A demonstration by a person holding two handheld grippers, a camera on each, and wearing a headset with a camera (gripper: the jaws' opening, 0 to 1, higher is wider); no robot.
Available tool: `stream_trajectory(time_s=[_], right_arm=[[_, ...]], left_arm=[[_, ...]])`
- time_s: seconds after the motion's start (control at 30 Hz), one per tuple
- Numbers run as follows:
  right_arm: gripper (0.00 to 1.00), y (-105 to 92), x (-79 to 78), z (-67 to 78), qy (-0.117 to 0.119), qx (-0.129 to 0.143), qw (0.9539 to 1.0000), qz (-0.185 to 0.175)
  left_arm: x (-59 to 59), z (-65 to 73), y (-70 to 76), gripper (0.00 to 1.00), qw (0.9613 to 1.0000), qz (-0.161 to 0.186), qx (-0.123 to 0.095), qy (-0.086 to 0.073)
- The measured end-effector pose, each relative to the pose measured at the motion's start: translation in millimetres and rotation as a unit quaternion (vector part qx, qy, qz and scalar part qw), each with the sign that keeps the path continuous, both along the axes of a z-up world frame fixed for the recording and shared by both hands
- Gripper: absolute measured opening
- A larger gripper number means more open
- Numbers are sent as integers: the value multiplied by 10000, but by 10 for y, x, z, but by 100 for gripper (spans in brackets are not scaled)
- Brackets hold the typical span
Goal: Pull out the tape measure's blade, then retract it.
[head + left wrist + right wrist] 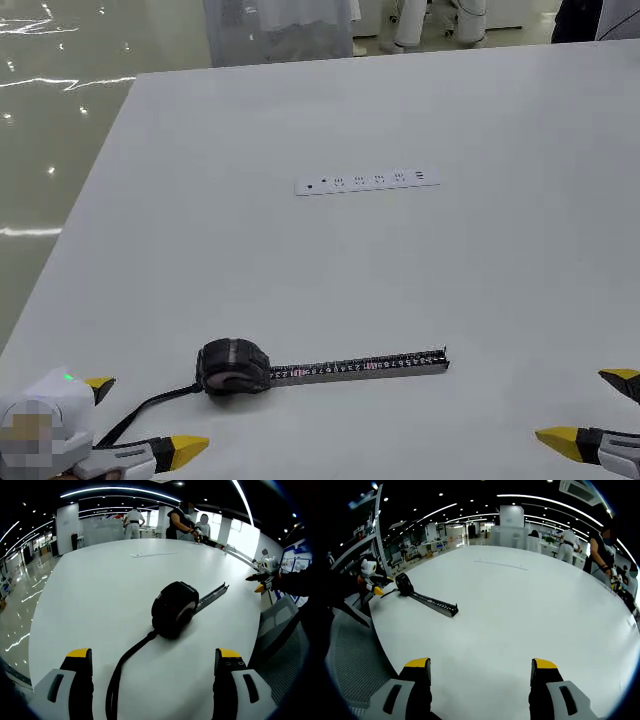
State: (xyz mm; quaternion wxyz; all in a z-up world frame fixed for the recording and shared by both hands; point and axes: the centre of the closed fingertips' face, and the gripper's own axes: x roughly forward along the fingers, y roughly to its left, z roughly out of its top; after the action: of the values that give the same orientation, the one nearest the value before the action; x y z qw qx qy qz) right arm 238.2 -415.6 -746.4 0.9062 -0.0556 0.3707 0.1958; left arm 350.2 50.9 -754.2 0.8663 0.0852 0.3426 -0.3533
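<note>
One tape measure (233, 366), blade (360, 365) out, just ahead of left hand-held gripper (153, 653)

Open lab hall with white workbench (300, 270), glossy floor (50, 120), strip lights (115, 490).

The table (300, 260) was viewed from above in the head view, faced forward and down. The left gripper view was set low and close behind the tape measure (175, 609), directed along its blade (212, 596). The right gripper view was placed low, well apart. The tape measure was shared by all three.
</note>
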Motion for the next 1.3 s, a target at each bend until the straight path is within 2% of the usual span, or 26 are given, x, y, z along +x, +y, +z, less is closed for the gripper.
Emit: stream_trajectory(time_s=[0.1,0.23,0.33,0.37,0.43,0.5,0.63,0.73,0.8,0.83,0.9,0.97,1.13,1.2,1.23,1.3], right_arm=[[83,-18,-45,-32,34,-110,9999,61],[89,-33,-77,-45,45,-84,9999,58],[94,-56,-86,-62,51,-167,9998,89],[95,-49,-85,-54,46,-145,9998,95],[96,-24,-84,-30,32,-93,9998,158],[98,-22,-81,-25,29,-80,9998,176],[99,-11,-94,-9,86,-36,9998,195],[99,-3,-114,-10,138,-6,9997,183],[99,-11,-132,-30,196,-24,9997,164],[99,-22,-139,-44,222,-35,9996,148],[99,-17,-169,-56,298,-31,9994,151],[99,-20,-184,-72,315,-68,9994,157],[99,-8,-180,-76,328,-56,9994,110],[99,10,-169,-83,294,-178,9991,234],[99,21,-177,-97,319,-263,9986,334],[99,44,-185,-114,347,-297,9982,388]], left_arm=[[-4,-15,26,99,10000,35,47,29],[30,5,29,99,9999,60,136,35],[55,34,26,99,9999,80,126,48],[64,45,29,99,9999,120,112,55],[32,85,-13,99,9994,197,-134,242],[56,111,-7,99,9996,212,-133,136],[52,108,-3,99,9999,121,-41,82],[50,129,-31,99,10000,50,-58,-36],[11,92,-47,99,9999,27,-67,87],[-15,45,-39,99,9998,-20,27,177],[-26,33,-41,99,9998,-107,107,94],[-29,29,-36,99,9999,-79,63,137],[-6,29,-13,99,9999,23,33,111],[2,48,-25,99,9999,59,-7,113],[39,66,-22,99,9997,195,-72,108],[63,63,-1,99,9998,211,-7,71]])
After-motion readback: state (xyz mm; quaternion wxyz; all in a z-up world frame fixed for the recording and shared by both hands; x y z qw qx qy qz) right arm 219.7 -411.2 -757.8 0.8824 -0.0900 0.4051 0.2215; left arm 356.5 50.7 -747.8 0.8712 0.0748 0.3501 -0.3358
